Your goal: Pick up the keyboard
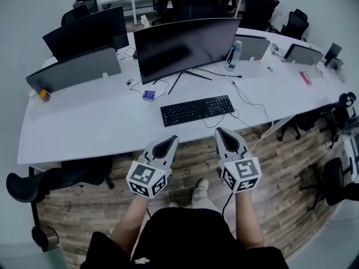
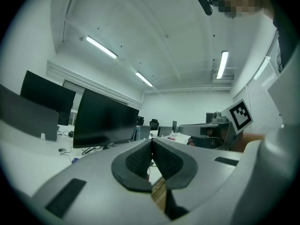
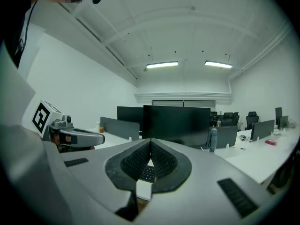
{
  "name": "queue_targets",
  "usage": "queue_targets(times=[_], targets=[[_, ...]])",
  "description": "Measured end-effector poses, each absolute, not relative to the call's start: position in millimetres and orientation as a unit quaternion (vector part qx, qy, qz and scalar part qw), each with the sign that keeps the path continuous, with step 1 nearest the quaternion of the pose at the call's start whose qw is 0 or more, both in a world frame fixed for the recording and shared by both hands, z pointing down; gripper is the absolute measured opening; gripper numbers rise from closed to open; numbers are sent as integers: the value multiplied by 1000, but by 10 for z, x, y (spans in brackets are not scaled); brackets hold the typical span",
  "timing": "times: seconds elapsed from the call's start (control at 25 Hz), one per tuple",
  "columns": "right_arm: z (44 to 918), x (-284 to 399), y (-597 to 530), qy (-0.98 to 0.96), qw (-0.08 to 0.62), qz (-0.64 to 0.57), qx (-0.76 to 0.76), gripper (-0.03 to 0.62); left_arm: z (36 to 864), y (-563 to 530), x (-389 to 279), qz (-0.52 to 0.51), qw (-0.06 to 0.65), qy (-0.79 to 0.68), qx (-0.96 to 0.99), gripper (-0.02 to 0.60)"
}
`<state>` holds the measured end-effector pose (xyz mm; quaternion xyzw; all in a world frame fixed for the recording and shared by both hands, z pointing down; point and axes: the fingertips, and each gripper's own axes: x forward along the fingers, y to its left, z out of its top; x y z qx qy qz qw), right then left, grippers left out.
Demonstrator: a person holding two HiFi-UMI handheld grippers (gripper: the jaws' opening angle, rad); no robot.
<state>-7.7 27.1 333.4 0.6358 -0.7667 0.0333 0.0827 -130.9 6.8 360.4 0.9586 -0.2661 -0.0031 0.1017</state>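
A black keyboard [image 1: 197,110] lies on the white desk [image 1: 84,128] in front of a large dark monitor [image 1: 185,46]. Both grippers hover over the wooden floor, short of the desk's near edge and apart from the keyboard. My left gripper [image 1: 170,141] is shut with nothing in it, below and left of the keyboard. My right gripper [image 1: 220,132] is shut and empty too, just below the keyboard's right end. In the right gripper view a strip of keyboard keys [image 3: 148,174] shows behind the closed jaw tips [image 3: 150,144]. The left gripper view shows closed jaws [image 2: 151,143] and the monitor [image 2: 103,121].
A keyboard cable [image 1: 247,125] trails off the desk's edge to the right. A water bottle [image 1: 233,55], grey dividers [image 1: 76,69] and a second monitor [image 1: 84,32] stand further back. A small blue item [image 1: 148,95] lies left of the keyboard. Office chairs [image 1: 33,184] flank me.
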Motion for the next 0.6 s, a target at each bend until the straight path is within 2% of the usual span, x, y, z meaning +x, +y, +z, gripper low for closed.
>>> queue_targets(times=[0.6], targets=[[3497,356,-350,-784,77,52,614,6,3726,-471,-895,17,103,-294,950,11]])
